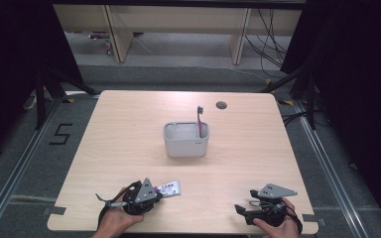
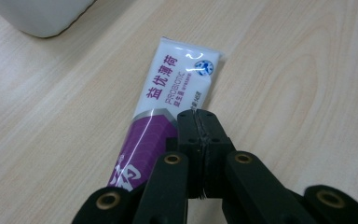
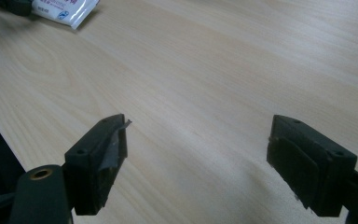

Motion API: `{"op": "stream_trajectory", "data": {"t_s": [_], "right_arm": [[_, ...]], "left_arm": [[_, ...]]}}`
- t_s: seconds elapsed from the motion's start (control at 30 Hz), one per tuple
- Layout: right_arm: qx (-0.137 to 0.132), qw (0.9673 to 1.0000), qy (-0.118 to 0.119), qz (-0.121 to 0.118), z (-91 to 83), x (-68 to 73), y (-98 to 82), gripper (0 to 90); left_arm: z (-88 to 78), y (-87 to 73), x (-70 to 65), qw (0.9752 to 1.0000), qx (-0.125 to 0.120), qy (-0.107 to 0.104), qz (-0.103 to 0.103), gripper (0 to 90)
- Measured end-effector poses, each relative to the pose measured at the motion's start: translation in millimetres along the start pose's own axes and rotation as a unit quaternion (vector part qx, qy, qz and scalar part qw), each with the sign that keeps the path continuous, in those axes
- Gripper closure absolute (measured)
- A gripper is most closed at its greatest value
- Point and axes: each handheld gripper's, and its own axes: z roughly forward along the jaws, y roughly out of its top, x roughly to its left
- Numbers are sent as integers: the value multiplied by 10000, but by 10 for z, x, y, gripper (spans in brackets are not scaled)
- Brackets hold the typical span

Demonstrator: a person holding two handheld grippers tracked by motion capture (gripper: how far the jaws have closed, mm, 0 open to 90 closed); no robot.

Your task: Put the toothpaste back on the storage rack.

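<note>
I see toothpaste tube [image 2: 168,102] white and purple, purple lettering; caddy [image 1: 186,141] grey; toothbrush [image 1: 200,116] red, dark head; table [image 1: 129,129] pale woodgrain.

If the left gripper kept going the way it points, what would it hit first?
Probably the grey plastic caddy: the left gripper, its fingers closed over the white-and-purple toothpaste tube, points roughly toward it, though depth is unclear.

Bare tabletop [image 1: 258,148] all round; grey caddy [image 1: 186,140] (centre) blocks.

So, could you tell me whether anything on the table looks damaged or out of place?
A torn strip of grey padding sticks out from one jaw of the right gripper. Otherwise, nothing stands out: the purple-and-white toothpaste tube lies flat on the wooden table.
</note>
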Motion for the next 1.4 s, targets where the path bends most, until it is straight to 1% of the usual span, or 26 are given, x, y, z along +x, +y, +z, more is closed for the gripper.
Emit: {"op": "stream_trajectory", "data": {"t_s": [0.03, 0.1, 0.13, 0.23, 0.3, 0.33, 0.53, 0.57, 0.63, 0.73, 0.77, 0.8, 0.87, 0.9, 0.93, 1.0, 1.03, 1.07, 1.1, 1.13, 1.17, 1.23, 1.27, 1.33, 1.37, 1.4], "right_arm": [[-1, 10000, 12, -1, 1, -1, 0, 206], [2, 10000, 7, -7, 1, 1, 0, 206], [3, 10000, 11, -3, 1, 1, 1, 206], [4, 10000, 22, 2, 2, 0, 0, 206], [4, 10000, 16, -5, 2, 0, 1, 206], [3, 10000, 16, -6, 2, 0, 1, 206], [7, 10000, 24, -3, 4, 3, 1, 206], [15, 9997, -55, 228, -6, 47, -7, 206], [-5, 9998, -155, 92, -7, 37, -3, 207], [-30, 9998, -162, 61, -4, 32, -5, 207], [-54, 9998, -200, -76, -4, 13, -2, 207], [-39, 9998, -170, 50, -4, 30, -5, 207], [-27, 9999, -159, 58, -4, 32, -3, 207], [-47, 9998, -192, -36, -5, 19, -1, 207], [-27, 9998, -162, 55, -4, 32, -3, 207], [-23, 9998, -89, 172, 0, 46, -6, 207], [-26, 9998, -90, 166, -1, 45, -5, 207], [-28, 9998, -94, 166, -1, 46, -4, 207], [-62, 9999, -159, -6, -3, 20, -1, 207], [-12, 9999, -156, 60, -5, 32, -3, 207], [-34, 9999, -146, -29, 2, 20, -1, 207], [-17, 9997, -232, -21, -9, 26, 0, 207], [-32, 9997, -222, -33, -8, 25, 0, 207], [-58, 9997, -212, -59, -5, 19, 0, 207], [-19, 9999, -121, 117, -2, 40, -4, 207], [8, 9998, -121, 146, -6, 43, -4, 207]], "left_arm": [[7, 5, 1, 10000, -33, -32, -27, 884], [1, 16, 16, 10000, 60, 14, 36, 881], [10, 16, 7, 10000, 5, -20, -41, 881], [16, 29, 31, 10000, 39, 16, 26, 880], [26, 36, 28, 10000, -3, -21, -55, 881], [23, 41, 35, 10000, 39, 21, -19, 881], [58, 61, 57, 9999, 47, 6, -97, 879], [64, 65, 58, 9999, 39, 18, -111, 879], [71, 71, 62, 9999, 45, 24, -119, 881], [73, 79, 62, 9999, 66, 30, -135, 877], [73, 82, 62, 9999, 56, 23, -150, 874], [68, 86, 61, 9999, 37, 22, -168, 866], [48, 99, 67, 9999, 21, -7, -171, 839], [30, 107, 73, 9999, 28, 12, -158, 819], [18, 112, 70, 9997, -3, -50, -235, 796], [-32, 130, 84, 9997, 38, -73, -222, 758], [-53, 140, 92, 9995, 10, -169, -250, 740], [-93, 158, 103, 9995, 118, -179, -222, 710], [-104, 163, 107, 9996, 100, -134, -221, 678], [-128, 172, 121, 9996, 149, -113, -202, 662], [-157, 182, 145, 9994, 253, -165, -186, 623], [-170, 183, 157, 9994, 234, -140, -188, 607], [-193, 183, 167, 9993, 286, -128, -208, 569], [-227, 182, 199, 9989, 422, -103, -187, 549], [-253, 182, 224, 9986, 485, -90, -187, 534], [-267, 181, 236, 9983, 546, -70, -210, 504]]}}
